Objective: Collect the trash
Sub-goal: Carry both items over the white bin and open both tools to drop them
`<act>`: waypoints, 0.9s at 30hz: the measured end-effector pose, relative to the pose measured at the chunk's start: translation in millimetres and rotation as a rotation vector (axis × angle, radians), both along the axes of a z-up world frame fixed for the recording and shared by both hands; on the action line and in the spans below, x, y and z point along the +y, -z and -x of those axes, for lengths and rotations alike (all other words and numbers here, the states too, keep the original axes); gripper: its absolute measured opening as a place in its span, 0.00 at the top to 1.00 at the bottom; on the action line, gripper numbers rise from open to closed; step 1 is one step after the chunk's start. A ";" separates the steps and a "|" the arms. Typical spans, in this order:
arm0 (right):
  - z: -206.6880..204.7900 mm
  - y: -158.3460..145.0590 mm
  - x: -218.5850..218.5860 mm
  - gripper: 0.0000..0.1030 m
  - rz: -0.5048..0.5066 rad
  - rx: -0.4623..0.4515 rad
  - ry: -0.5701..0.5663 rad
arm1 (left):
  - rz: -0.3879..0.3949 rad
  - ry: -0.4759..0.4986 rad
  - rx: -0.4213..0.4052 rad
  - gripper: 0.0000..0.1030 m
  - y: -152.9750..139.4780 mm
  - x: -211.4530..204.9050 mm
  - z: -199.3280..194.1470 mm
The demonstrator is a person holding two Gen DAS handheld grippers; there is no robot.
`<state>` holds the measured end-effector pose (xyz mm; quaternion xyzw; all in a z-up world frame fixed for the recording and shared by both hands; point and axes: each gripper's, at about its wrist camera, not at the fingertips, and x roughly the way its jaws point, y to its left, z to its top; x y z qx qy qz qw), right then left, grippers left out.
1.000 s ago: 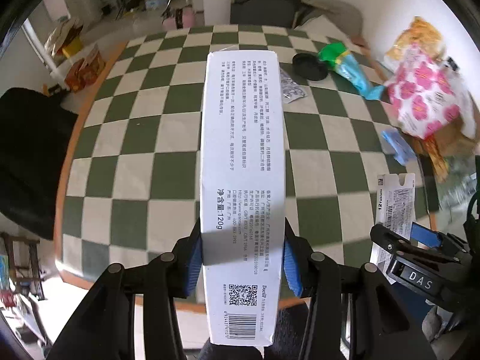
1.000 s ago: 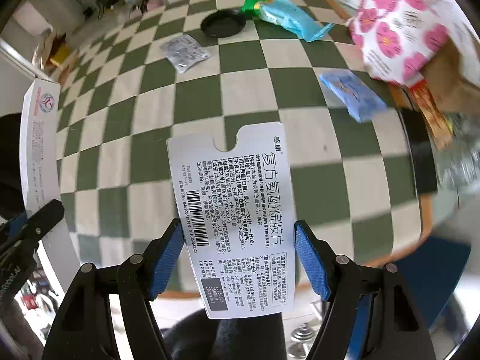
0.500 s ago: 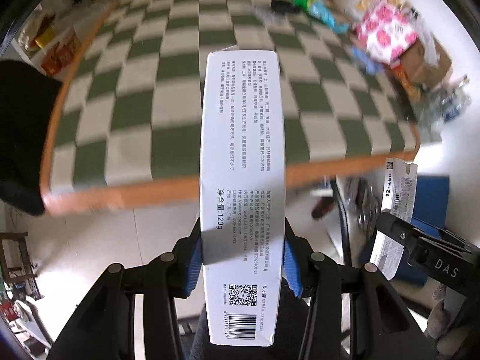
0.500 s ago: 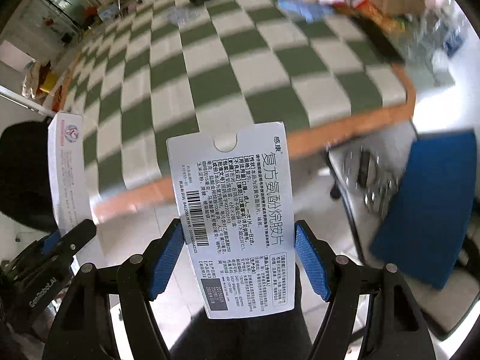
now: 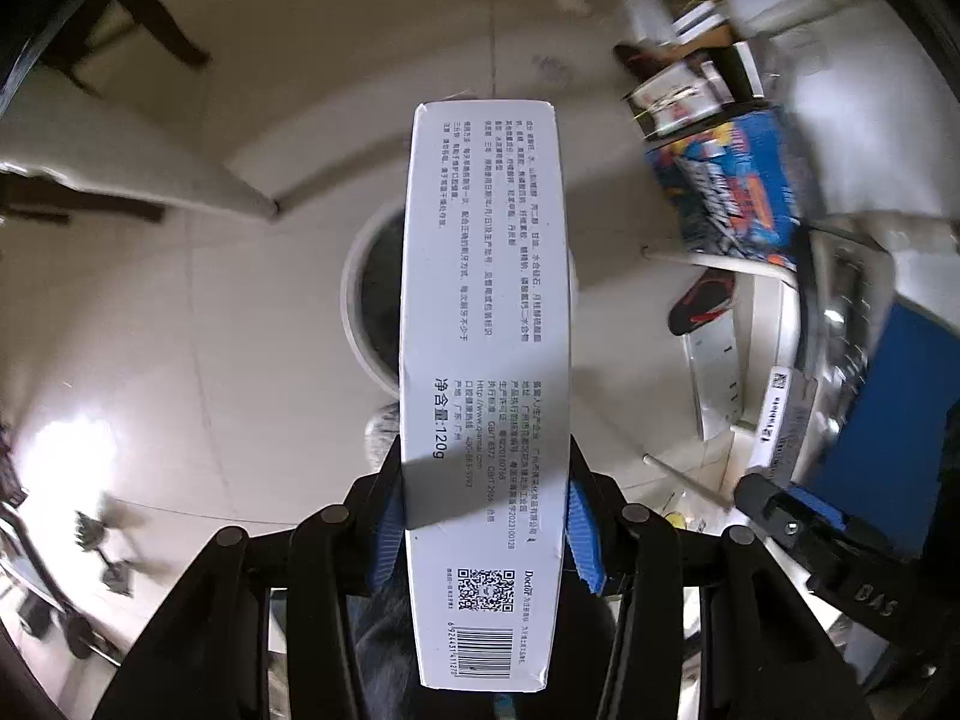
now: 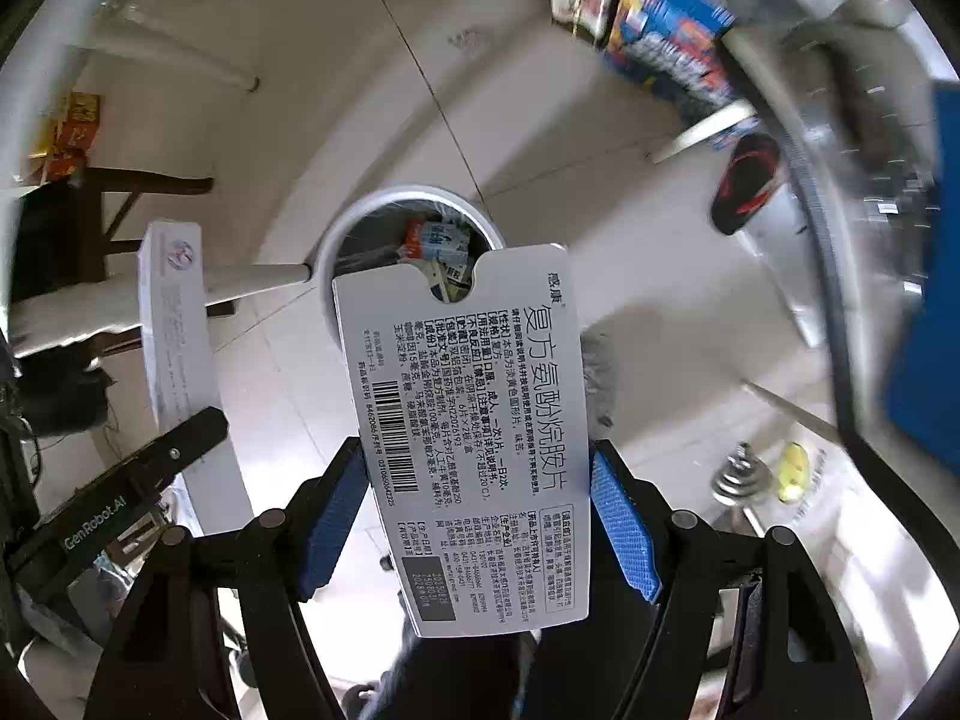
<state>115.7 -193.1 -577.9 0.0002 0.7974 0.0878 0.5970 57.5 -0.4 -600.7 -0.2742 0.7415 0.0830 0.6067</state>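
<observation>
The left gripper (image 5: pixel 483 516) clamps a long white toothpaste carton (image 5: pixel 485 312) between its blue pads; the right gripper (image 6: pixel 477 516), jaws wider, pinches a flat medicine box (image 6: pixel 468 420). Both point steeply down. Just beyond each box's far end, on the tiled floor (image 6: pixel 390 90), sits a white waste bin (image 6: pixel 336 240) already holding wrappers. The step in hand appears to be the drop: next, each box needs centring over the bin's mouth before the jaws let go.

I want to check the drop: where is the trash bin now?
In the right wrist view, the white trash bin stands on the floor, centre, directly beyond the medicine box held in the right tool.
</observation>
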 end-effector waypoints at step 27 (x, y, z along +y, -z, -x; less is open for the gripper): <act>-10.8 156.7 49.5 0.00 0.010 -0.047 -0.219 | -0.240 -0.044 0.019 0.01 84.2 42.5 29.9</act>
